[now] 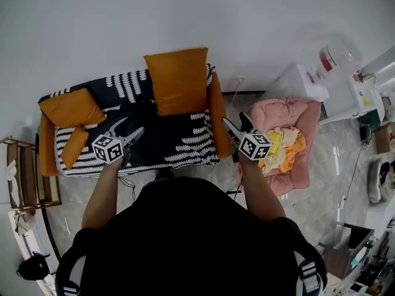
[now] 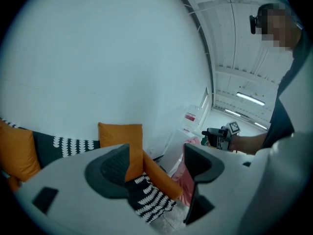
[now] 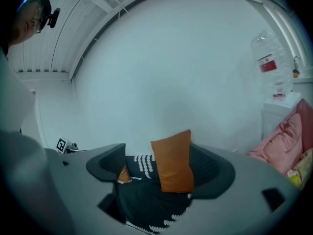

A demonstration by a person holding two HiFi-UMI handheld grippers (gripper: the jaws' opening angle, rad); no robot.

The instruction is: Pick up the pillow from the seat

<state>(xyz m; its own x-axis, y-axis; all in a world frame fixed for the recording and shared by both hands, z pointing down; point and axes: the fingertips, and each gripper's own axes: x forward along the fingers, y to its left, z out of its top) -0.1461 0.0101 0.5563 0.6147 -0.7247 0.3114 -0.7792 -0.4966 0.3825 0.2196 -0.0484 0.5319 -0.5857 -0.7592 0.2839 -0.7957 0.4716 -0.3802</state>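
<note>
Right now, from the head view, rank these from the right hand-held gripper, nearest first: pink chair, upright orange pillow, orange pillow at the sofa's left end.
1. Pink chair, right beside the right hand-held gripper.
2. Upright orange pillow, up and to its left.
3. Left-end orange pillow, far left on the sofa.

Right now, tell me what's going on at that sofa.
A person stands facing a small sofa with a black-and-white patterned cover, holding a gripper in each hand. The left gripper and the right gripper are both open and empty, held over the sofa's front edge. The orange pillow stands upright against the backrest, untouched. Two more orange cushions lie at the sofa's left end.
</note>
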